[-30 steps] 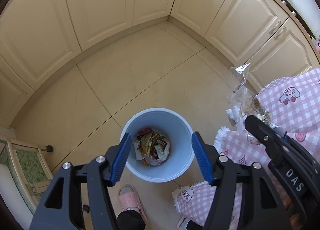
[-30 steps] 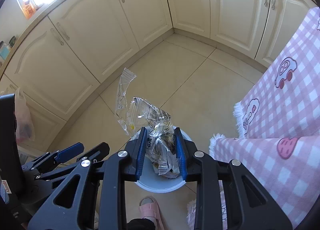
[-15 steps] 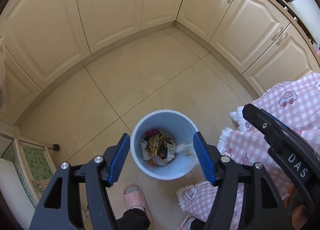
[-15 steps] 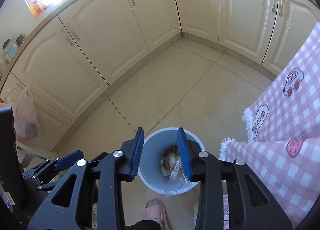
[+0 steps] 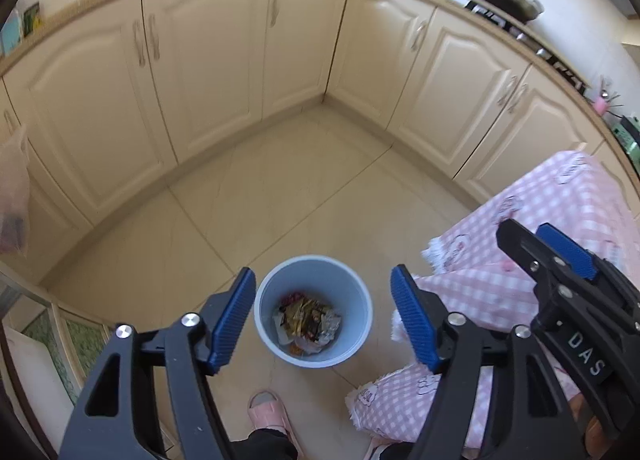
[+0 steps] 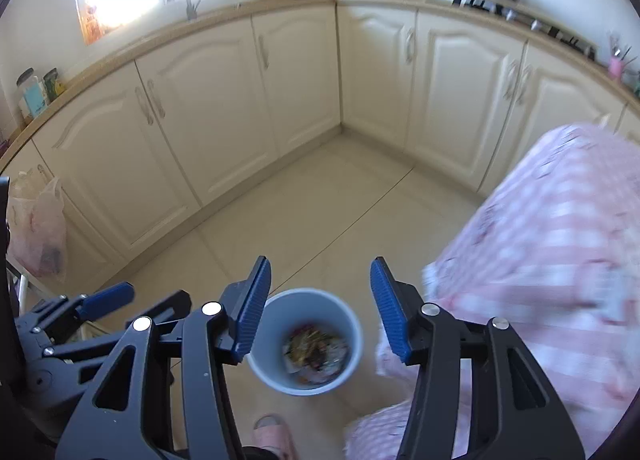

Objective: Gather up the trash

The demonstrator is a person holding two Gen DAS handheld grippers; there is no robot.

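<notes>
Above the pale tiled kitchen floor (image 5: pixel 280 188), both grippers hang over a round light-blue plastic waste bin (image 5: pixel 313 310) that stands on the tiles beside the fringed edge of a pink-and-white checked cloth (image 5: pixel 532 220). On the left, the left gripper (image 5: pixel 323 318) has its blue ribbed pads set wide apart and opening further; nothing is between them, nothing touches them, and the bin shows far below in the gap. Crumpled wrappers and clear plastic trash (image 5: pixel 308 320) lie at the bottom of the bin. To the right, the right gripper (image 6: pixel 320 306) is also opening, its pads apart and bare, with the same bin seen below and between them, somewhat blurred. A pink slipper (image 5: pixel 267 408) sits on the floor just near the bin, at the lower edge. Cream cabinet doors (image 5: pixel 208 72) line the walls behind, and a thin plastic bag (image 6: pixel 38 228) hangs at the far left.
</notes>
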